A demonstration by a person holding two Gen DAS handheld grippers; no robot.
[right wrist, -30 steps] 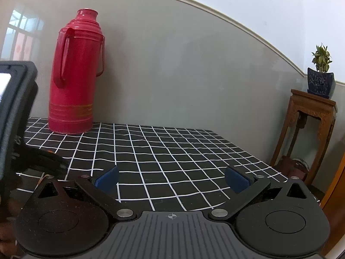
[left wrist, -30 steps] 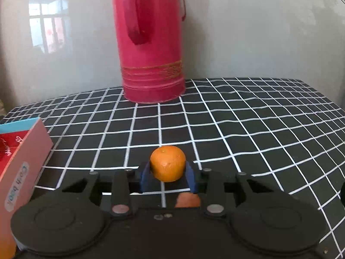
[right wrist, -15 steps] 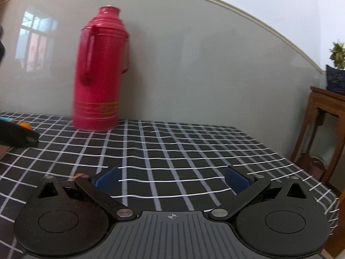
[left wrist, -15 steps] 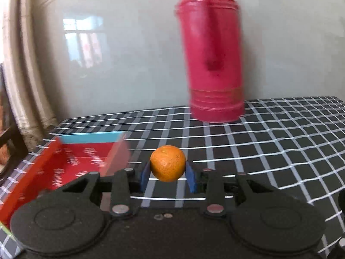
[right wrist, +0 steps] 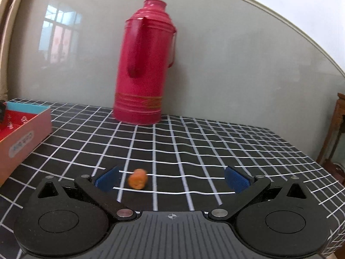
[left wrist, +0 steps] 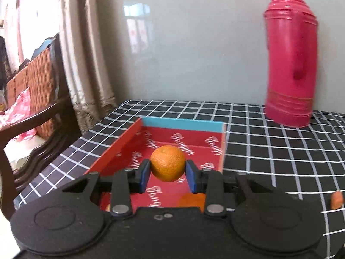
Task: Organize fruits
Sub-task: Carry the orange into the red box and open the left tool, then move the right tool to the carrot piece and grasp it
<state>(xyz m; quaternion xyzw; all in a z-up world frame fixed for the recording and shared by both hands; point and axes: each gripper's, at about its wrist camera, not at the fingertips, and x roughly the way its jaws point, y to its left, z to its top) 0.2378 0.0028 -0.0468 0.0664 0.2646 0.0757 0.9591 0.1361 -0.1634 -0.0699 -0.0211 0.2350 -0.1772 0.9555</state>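
Note:
My left gripper (left wrist: pixel 168 173) is shut on a round orange mandarin (left wrist: pixel 167 163) and holds it over the open red box (left wrist: pixel 194 142) with a blue far wall. An orange shape (left wrist: pixel 192 200) shows in the box below the gripper, partly hidden. A small orange fruit (right wrist: pixel 138 178) lies on the checked tablecloth; it also shows at the right edge of the left wrist view (left wrist: pixel 336 199). My right gripper (right wrist: pixel 171 179) is open and empty, with the small fruit between its fingers, near the left pad (right wrist: pixel 106 178).
A tall red thermos (right wrist: pixel 143 69) stands at the back of the table by the grey wall, also in the left wrist view (left wrist: pixel 291 56). The box (right wrist: pixel 23 133) sits at the table's left edge. A wooden chair (left wrist: pixel 32 99) stands left of the table.
My left gripper has swung left with the mandarin and now hangs over the red box. My right gripper has turned left too, bringing the small fruit between its open fingers.

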